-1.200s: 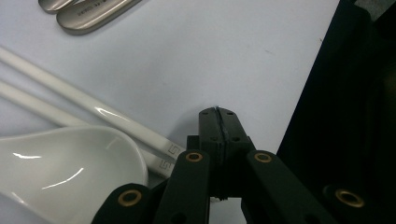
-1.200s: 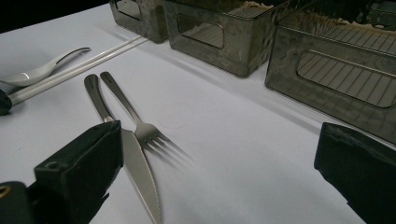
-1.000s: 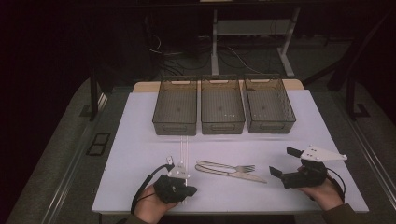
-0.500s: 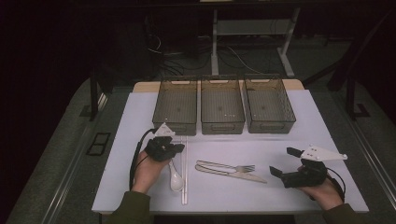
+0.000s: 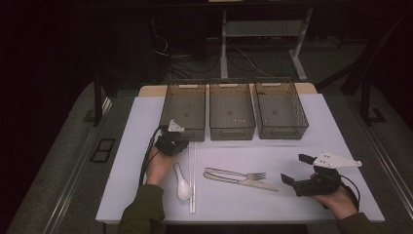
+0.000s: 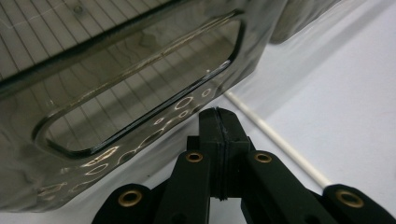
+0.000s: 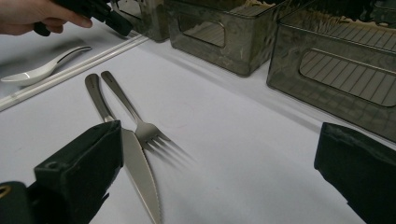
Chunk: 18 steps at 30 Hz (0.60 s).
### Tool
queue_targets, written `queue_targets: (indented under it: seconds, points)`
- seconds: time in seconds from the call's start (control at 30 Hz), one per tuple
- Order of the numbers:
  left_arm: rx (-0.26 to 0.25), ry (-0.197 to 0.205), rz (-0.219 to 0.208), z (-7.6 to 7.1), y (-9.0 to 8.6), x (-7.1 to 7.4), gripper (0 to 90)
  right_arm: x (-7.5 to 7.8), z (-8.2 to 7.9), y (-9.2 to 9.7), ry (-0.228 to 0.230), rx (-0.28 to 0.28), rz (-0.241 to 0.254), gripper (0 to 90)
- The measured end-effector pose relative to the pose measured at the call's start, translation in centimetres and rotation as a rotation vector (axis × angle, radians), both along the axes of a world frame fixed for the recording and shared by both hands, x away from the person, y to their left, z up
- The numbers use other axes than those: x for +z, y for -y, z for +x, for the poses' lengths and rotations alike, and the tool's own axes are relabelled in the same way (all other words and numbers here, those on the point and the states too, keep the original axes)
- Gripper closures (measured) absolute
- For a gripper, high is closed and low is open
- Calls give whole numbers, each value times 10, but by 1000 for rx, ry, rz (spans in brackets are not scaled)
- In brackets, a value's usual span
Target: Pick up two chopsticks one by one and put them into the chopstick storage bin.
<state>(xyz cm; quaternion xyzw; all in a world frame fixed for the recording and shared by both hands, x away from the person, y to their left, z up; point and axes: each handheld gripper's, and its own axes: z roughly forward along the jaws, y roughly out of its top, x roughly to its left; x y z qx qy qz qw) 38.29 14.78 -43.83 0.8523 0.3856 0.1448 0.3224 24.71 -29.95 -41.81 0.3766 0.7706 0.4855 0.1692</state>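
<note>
My left gripper (image 5: 173, 139) is held just in front of the left mesh bin (image 5: 184, 108). In the left gripper view its jaws are shut with nothing between them, and the tips (image 6: 219, 119) sit close to the bin's handle cutout (image 6: 140, 98). My right gripper (image 5: 297, 169) rests open at the table's front right. In the right gripper view its jaws (image 7: 219, 154) stand wide apart, facing a steel knife (image 7: 140, 172) and fork (image 7: 140, 123). A white spoon (image 5: 182, 183) and white chopsticks (image 5: 192, 178) lie beside the left forearm.
The middle bin (image 5: 231, 109) and right bin (image 5: 280, 108) stand in a row with the left one at the back of the white table (image 5: 341, 126). Knife (image 5: 246, 182) and fork (image 5: 234, 174) lie side by side at front centre. A dark floor surrounds the table.
My left gripper has moved from the table's front edge forward, past the spoon, up to the left bin's front wall. The right gripper has stayed where it was.
</note>
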Motion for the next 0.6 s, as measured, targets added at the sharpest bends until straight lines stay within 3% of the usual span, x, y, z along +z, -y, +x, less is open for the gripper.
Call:
queue_targets:
  seconds: [0.17,0.4,0.6]
  points:
    - [-6,-6,7,1,5,-4,886,0,0,0,-1,-3,2,14]
    - [-22,-6,-28,1,9,-6,885,0,0,0,-3,-3,5,14]
    - [-55,-4,-30,2,18,-6,886,0,1,0,-2,-4,5,14]
